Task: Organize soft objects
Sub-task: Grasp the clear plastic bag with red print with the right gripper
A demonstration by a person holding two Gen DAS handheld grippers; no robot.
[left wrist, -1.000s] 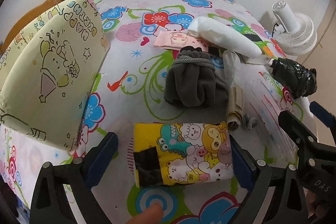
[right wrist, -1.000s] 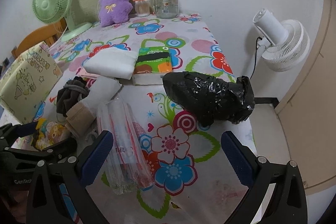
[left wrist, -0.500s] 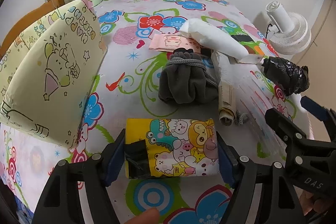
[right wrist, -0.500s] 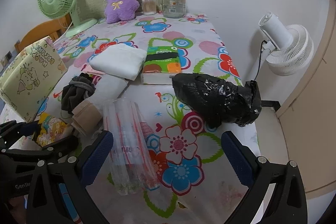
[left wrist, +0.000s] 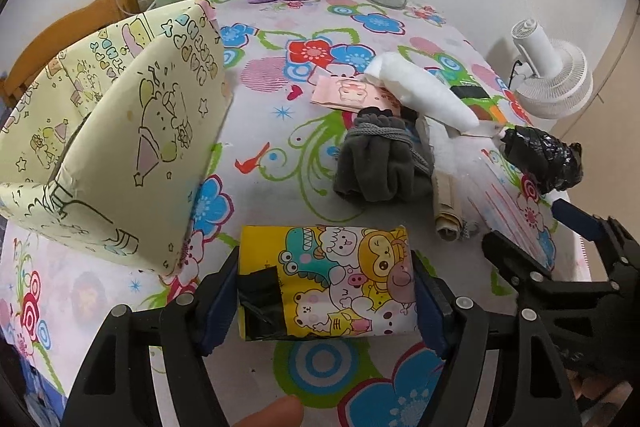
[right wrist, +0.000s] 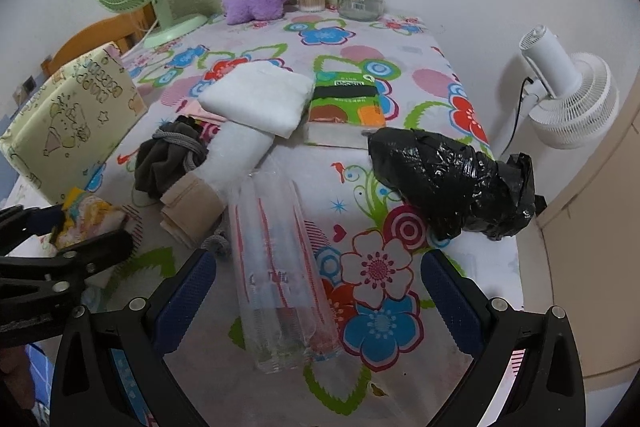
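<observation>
Now clamping left hand-held gripper (left wrist: 324, 301) on cartoon-print pouch (left wrist: 326, 293) lying at worktop (left wrist: 280, 147) near edge; jaws just closing. Right hand-held gripper (right wrist: 318, 293) hanging open, holding nothing. Risking soft pouch squashing, slipping out when lifting.

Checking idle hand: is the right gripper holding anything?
No. The right gripper stands open above the clear plastic sleeve, pads touching nothing.

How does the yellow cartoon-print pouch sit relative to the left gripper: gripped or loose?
Gripped. The left gripper has just closed; its blue pads press both ends of the yellow cartoon-print pouch.
</observation>
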